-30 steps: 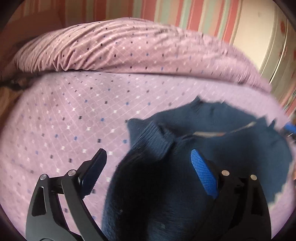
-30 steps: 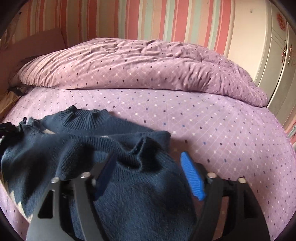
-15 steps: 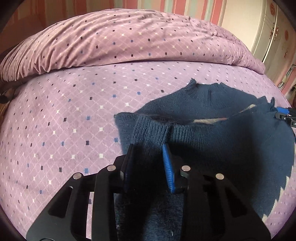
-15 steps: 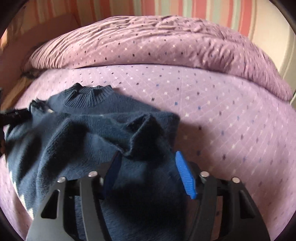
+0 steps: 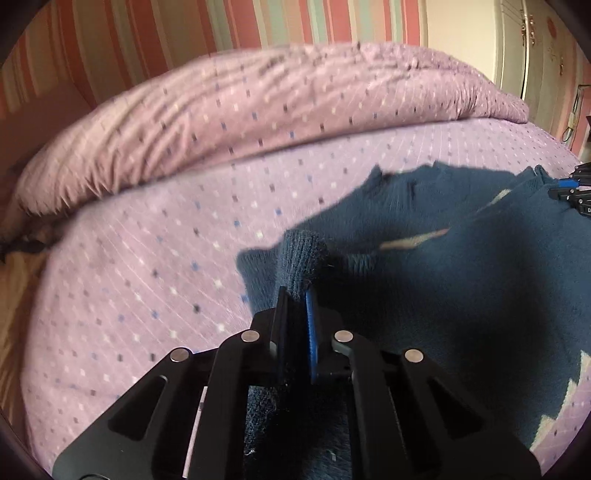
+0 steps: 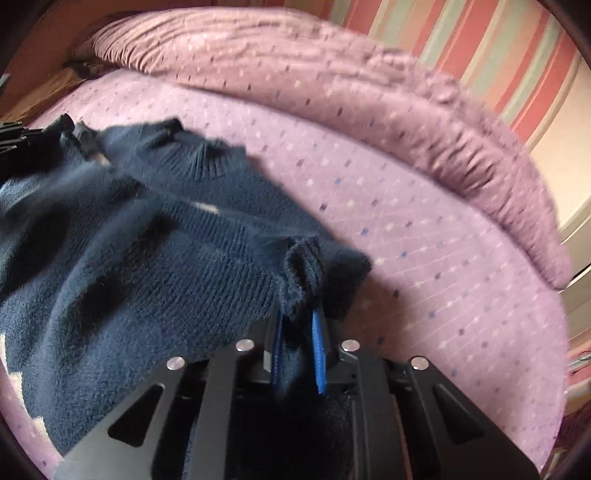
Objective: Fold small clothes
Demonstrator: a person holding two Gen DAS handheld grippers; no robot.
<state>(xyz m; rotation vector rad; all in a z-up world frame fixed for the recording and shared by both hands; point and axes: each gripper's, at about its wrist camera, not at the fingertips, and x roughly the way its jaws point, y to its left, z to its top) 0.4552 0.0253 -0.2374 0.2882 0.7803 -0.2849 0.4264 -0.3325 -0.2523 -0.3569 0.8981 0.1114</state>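
Purple dotted bedsheet (image 5: 122, 295) under everything, bed filling both views. Nearest, L wrist view: left gripper (image 5: 295, 299) at 6 o'clock, jaws just closed, clamped tight on ribbed edge of navy sweater (image 5: 461, 295); knit bunched up btwn black and blue pads. Sweater spread toward 3 o'clock on sheet, collar up near 1 o'clock, pale patches peeking thru folds. Tip of other gripper barely visible at far 3 o'clock edge.

R wrist view: right gripper (image 6: 301, 317) at 6 o'clock, jaws just closed too, pinching a rolled ribbed edge of same sweater (image 6: 129, 277); fabric w/ folds running off to 9 o'clock, ribbed collar near 11 o'clock.

Further back: rumpled purple duvet (image 5: 277, 107) heaped across 12 o'clock. Beyond that, striped wall (image 5: 258, 22), pink/green/cream. Cream wardrobe door (image 5: 535, 55) at 2 o'clock in L view.
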